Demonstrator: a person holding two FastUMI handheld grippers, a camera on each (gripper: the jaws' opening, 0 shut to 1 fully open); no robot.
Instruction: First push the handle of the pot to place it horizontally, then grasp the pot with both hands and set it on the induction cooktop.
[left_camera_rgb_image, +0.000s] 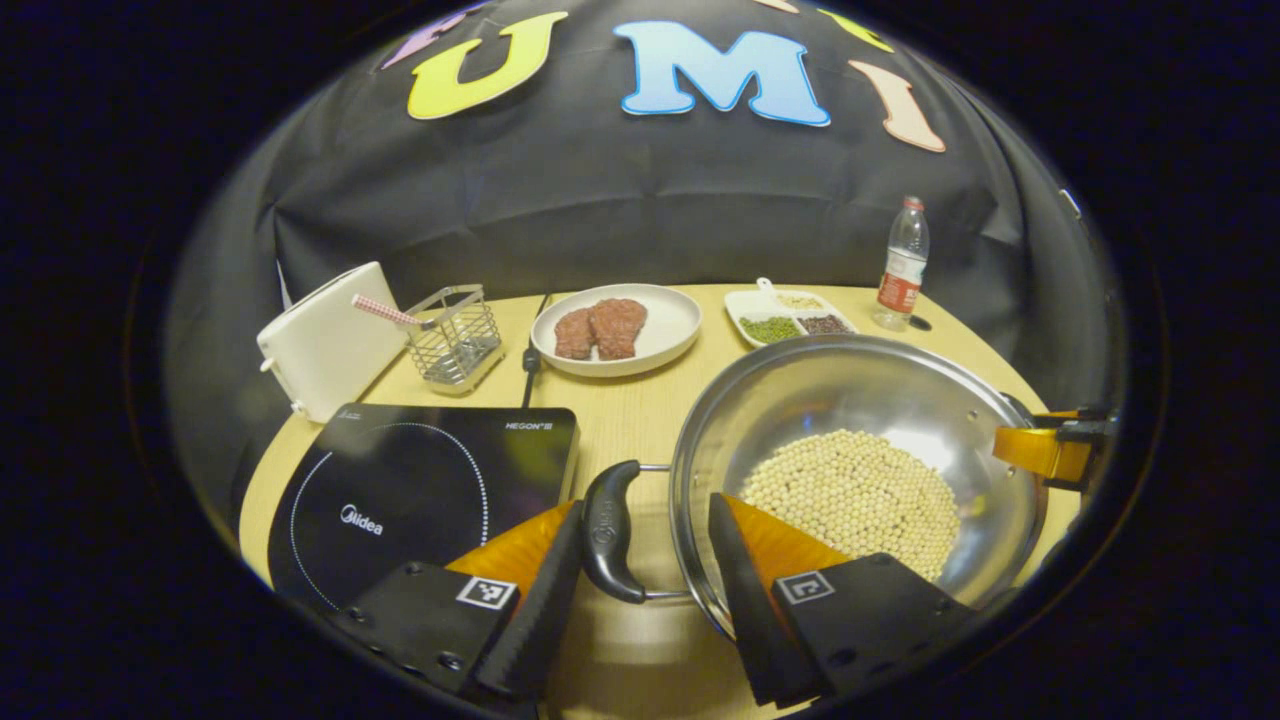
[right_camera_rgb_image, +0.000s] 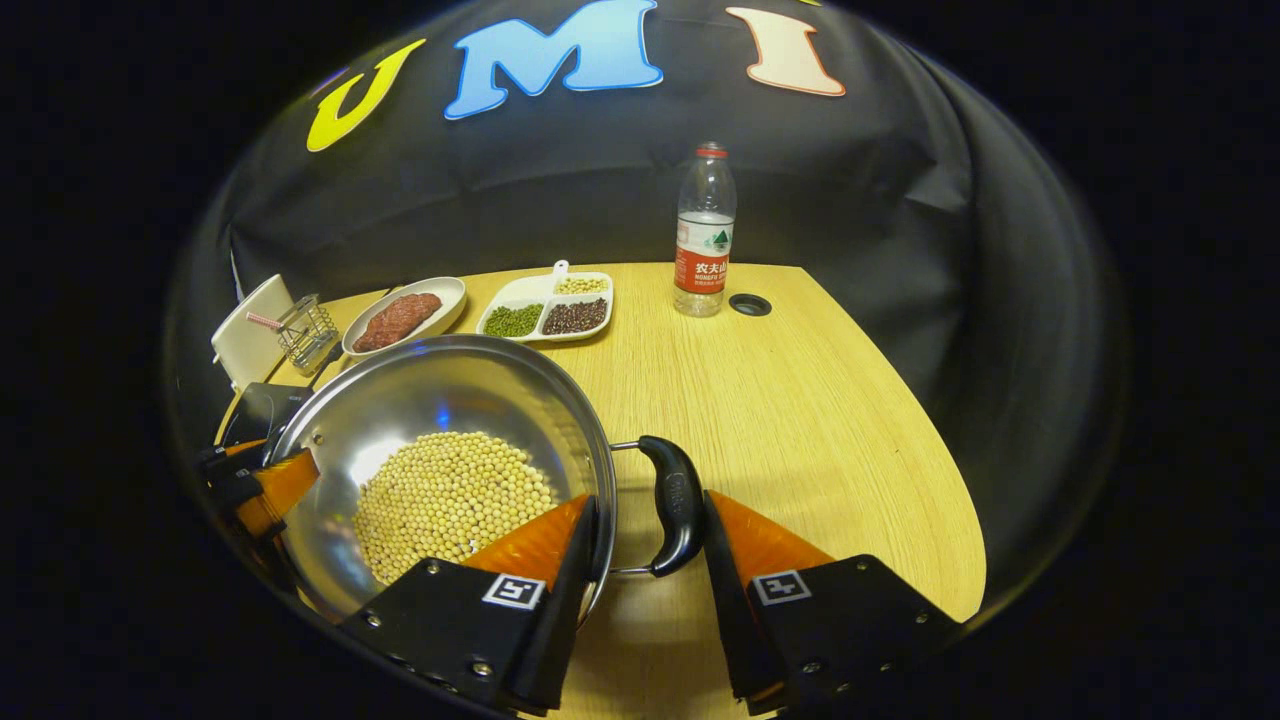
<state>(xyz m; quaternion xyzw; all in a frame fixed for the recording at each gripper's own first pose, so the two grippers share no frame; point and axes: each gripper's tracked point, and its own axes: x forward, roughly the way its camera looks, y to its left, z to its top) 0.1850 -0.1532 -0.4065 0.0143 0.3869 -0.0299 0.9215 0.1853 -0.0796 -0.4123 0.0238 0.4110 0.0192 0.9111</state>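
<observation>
Two black handles stick out from the pot (left_camera_rgb_image: 860, 440), one on each side. It sits on the table (right_camera_rgb_image: 800, 400) with beans (left_camera_rgb_image: 860, 490) inside, just beside the cooktop (left_camera_rgb_image: 420, 480). Around one handle (left_camera_rgb_image: 610, 530) is the left gripper (left_camera_rgb_image: 645, 560), jaws open, one finger in the pot. Open too, the right gripper (right_camera_rgb_image: 645, 550) sits around the other handle (right_camera_rgb_image: 675, 505). Far back are a plate (left_camera_rgb_image: 660, 340), a tray (right_camera_rgb_image: 545, 315) and a bottle (right_camera_rgb_image: 705, 235).
</observation>
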